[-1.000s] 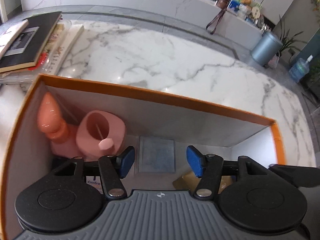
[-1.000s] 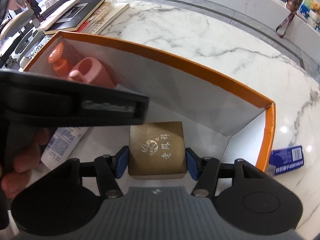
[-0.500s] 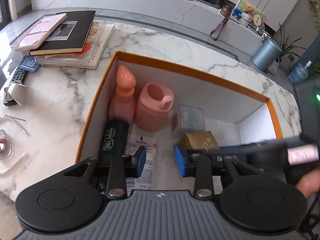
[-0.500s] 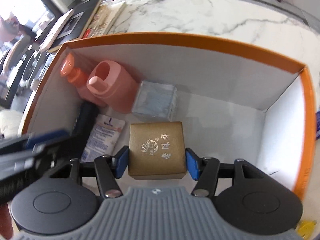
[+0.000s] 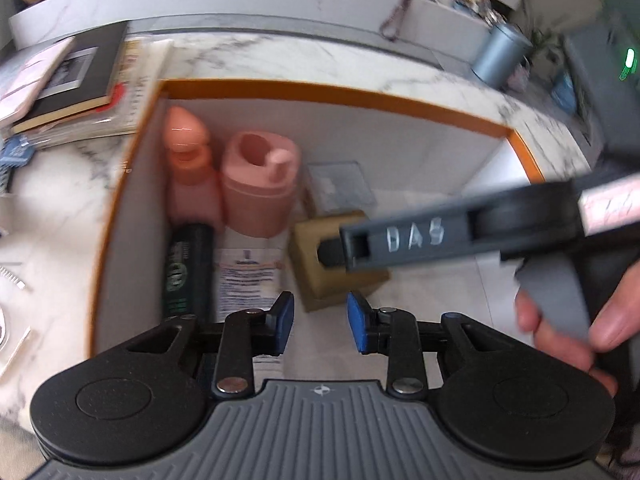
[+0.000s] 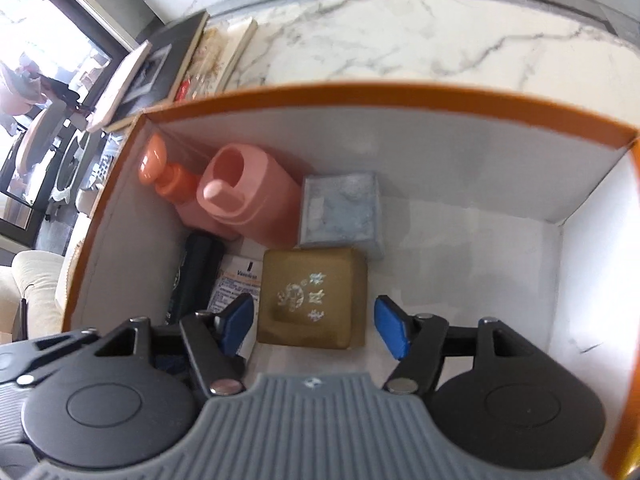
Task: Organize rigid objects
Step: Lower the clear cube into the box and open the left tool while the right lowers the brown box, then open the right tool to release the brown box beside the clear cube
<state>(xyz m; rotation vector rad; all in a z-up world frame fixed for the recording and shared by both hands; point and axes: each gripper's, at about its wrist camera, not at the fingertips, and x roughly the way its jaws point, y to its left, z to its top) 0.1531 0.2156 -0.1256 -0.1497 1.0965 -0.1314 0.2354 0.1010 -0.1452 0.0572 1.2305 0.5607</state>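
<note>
Left wrist: left hand-held gripper [image 5: 320, 322] above orange-rimmed box [image 5: 332, 94], jaws closing on nothing.
Right wrist: right hand-held gripper [image 6: 316, 326] opening, pads clear of gold box [image 6: 312, 298] on box floor.

Orange-rimmed white box [image 6: 400, 98] holds a gold box [image 6: 312, 296] and pink bottle [image 6: 248, 204] on veined white marble [image 6: 400, 40].

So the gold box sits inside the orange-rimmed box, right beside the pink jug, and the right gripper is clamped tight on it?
Not clamped. In the right wrist view the right gripper has its jaws opening, with gaps between the pads and the gold box. The rest holds: it sits inside the orange-rimmed box, close by the pink jug.
</note>
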